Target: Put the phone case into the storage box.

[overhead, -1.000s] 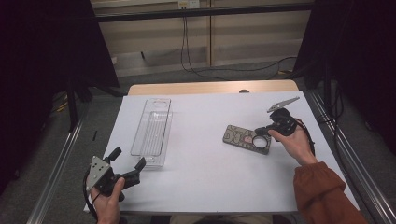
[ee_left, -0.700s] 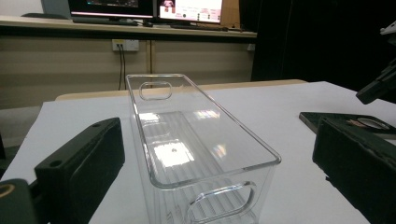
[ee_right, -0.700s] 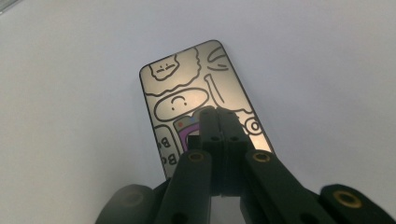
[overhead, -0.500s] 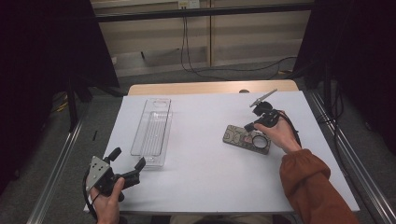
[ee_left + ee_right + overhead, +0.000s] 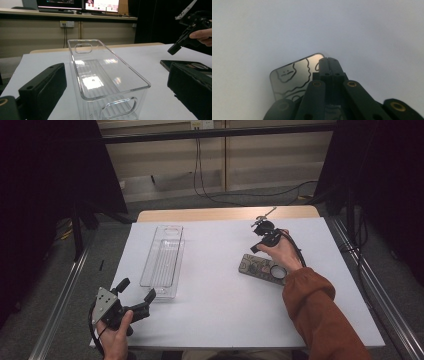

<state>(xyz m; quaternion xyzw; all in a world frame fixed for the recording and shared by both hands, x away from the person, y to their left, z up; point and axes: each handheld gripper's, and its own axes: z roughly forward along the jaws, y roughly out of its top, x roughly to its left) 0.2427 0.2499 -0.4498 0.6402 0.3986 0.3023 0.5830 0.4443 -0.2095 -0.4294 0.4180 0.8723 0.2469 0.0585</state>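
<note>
While lying lengthwise on the white table [image 5: 215, 315], clear plastic bin [image 5: 163, 260], nothing inside.

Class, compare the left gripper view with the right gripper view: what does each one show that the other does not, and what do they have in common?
The left gripper view alone shows the clear plastic bin standing lengthwise between its own wide-open jaws, monitors on a far desk, and the right gripper held above the table. The right gripper view alone shows the drawn line pattern on the phone case from close above, with its own jaws pressed together over it. Both share the white table and that dark phone case.
</note>
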